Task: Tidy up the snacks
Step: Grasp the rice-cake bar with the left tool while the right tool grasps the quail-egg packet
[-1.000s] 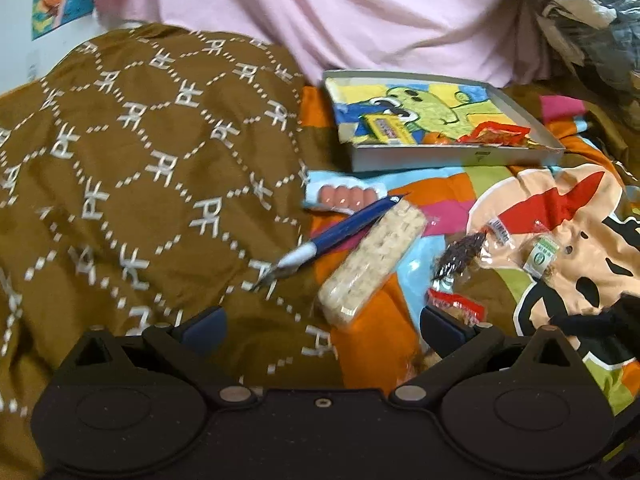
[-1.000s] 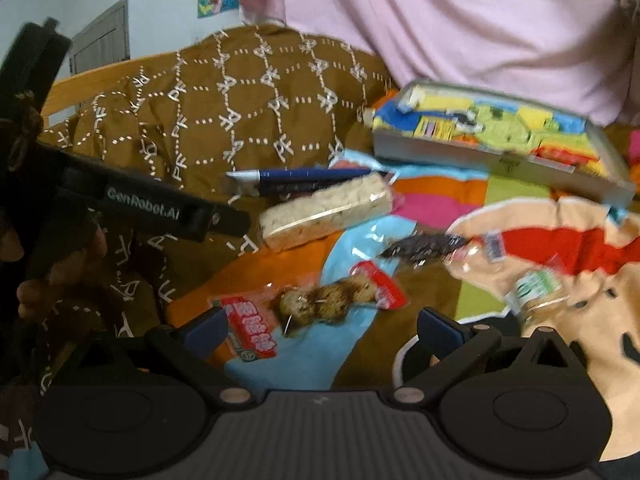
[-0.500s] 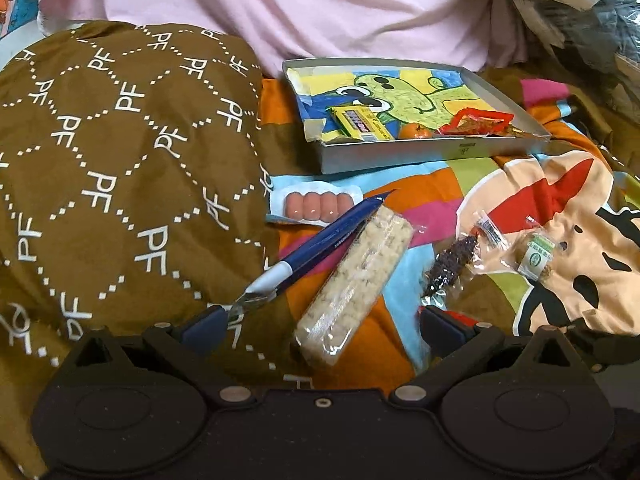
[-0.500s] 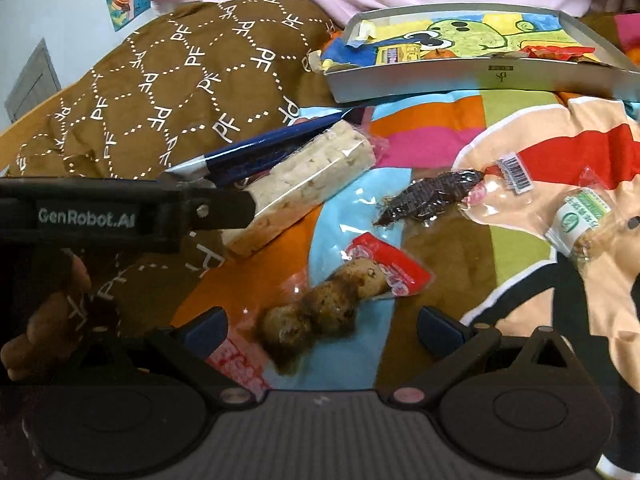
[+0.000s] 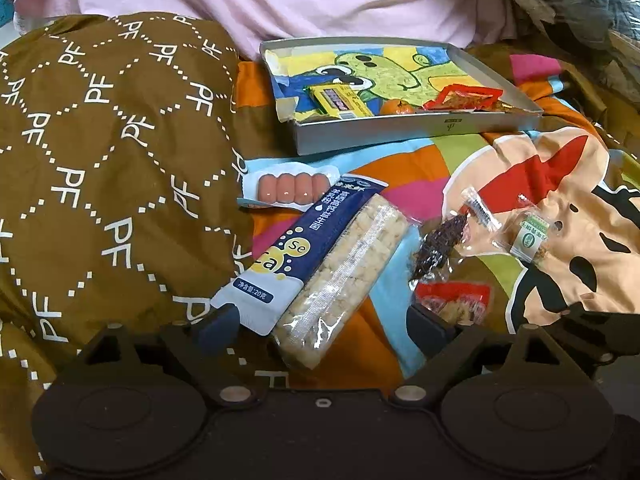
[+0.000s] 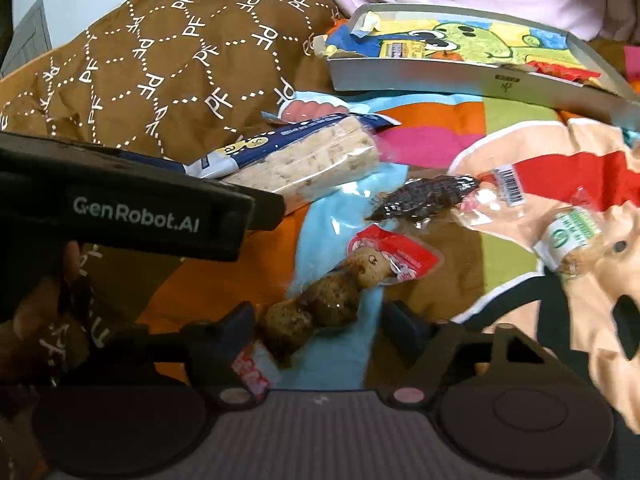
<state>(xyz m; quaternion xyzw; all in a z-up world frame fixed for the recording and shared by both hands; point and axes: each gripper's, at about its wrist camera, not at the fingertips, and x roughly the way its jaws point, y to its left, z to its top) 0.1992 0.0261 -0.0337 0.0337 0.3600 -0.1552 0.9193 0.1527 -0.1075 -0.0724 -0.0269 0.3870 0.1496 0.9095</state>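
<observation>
Snacks lie on a colourful blanket. In the left wrist view a rice cracker bar and a blue sachet reach their near ends in between the fingers of my left gripper. Its jaws are closing and the pads do not press on either. In the right wrist view a meatball skewer pack lies between the fingers of my right gripper. Those jaws are closing too, with a gap left on the right side. A grey box tray at the back holds a yellow pack, an orange and a red pack.
A sausage pack, a dark snack pack and a small green-labelled pack lie on the blanket. A brown patterned quilt rises on the left. The left gripper's body and a hand fill the right wrist view's left side.
Both grippers have come down and forward over the snacks. Their fingers have drawn closer together. The blue sachet now shows its flat printed face.
</observation>
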